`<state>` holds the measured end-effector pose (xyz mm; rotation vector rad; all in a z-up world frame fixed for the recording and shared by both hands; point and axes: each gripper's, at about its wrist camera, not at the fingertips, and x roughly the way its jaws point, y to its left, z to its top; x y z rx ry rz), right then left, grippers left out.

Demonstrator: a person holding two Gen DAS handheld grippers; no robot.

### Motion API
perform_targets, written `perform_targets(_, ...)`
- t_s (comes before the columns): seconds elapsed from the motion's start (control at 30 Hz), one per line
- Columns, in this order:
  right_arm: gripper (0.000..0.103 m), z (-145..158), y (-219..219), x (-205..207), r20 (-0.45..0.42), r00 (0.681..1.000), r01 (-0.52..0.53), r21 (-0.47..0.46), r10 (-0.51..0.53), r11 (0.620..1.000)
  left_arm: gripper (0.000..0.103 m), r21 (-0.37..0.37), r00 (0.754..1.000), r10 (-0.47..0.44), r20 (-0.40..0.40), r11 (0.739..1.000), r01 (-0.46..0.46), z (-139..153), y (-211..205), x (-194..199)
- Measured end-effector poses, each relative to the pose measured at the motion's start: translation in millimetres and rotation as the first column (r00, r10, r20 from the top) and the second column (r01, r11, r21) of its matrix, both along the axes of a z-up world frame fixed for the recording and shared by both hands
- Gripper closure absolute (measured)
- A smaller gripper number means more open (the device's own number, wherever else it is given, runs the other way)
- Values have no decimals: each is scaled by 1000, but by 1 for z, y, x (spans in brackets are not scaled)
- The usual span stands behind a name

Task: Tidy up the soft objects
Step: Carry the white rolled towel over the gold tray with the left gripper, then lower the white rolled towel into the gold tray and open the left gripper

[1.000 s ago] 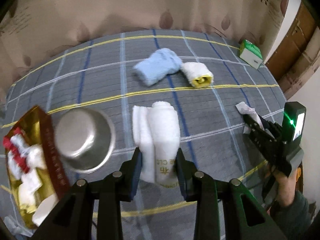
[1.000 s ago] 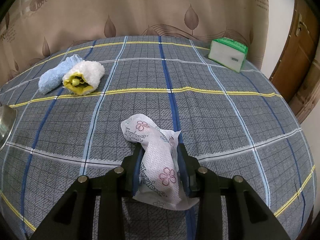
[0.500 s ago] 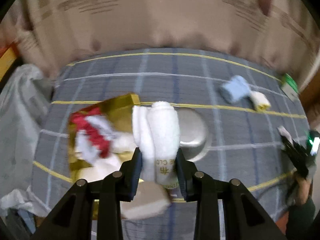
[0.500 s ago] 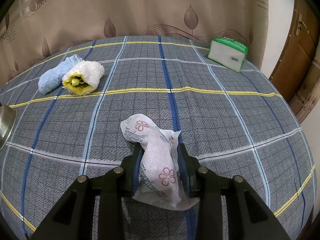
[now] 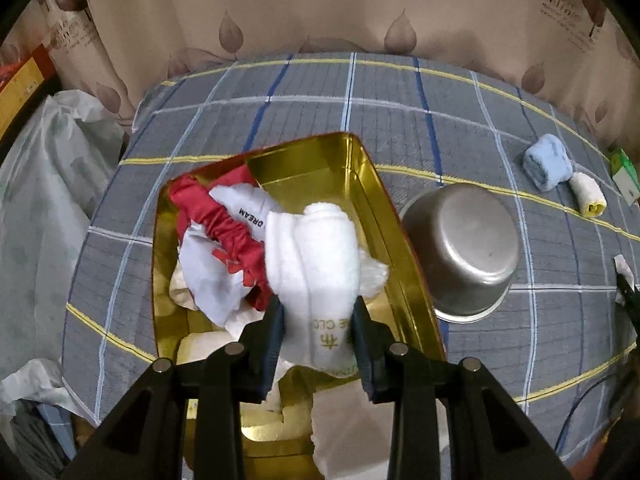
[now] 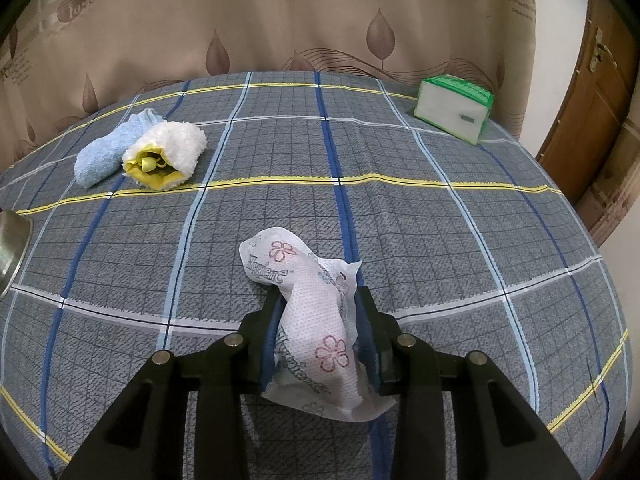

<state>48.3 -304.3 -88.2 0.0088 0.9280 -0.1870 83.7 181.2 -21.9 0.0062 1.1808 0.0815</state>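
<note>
Both our claws are pinching something: our left gripper (image 5: 318, 330) presses its pads on the rolled white towel (image 5: 316, 268), and our right gripper (image 6: 318, 330) holds the flowered wipe packet (image 6: 316, 320) above the checked cloth (image 6: 440, 240). We see the towel hanging directly over the gold tin (image 5: 360, 184), its long axis running from 6 toward 12 o'clock, along the tin's length. Red fabric (image 5: 216, 216) and white pieces fill the tin at 10 o'clock. We judge the left hand is nearer; release should drop it inside. A steel bowl (image 5: 460, 248) sits at 3 o'clock.
</note>
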Motion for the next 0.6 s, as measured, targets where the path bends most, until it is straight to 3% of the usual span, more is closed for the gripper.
perform_targets(0.17, 69, 0, 0, 0, 0, 1000, 0, -1, 0, 1000, 65, 1, 1000, 10, -23, 1000, -10, -10, 2, 4)
perform_targets(0.3, 69, 0, 0, 1, 0, 1000, 1, -1, -1, 1000, 55, -15, 999, 13, -32, 1000, -14, -13, 3, 5)
perform_targets(0.6, 67, 0, -4, 0, -1, 1000, 3, -6, -3, 1000, 51, -35, 999, 0, -46, 999, -2, -10, 6, 1)
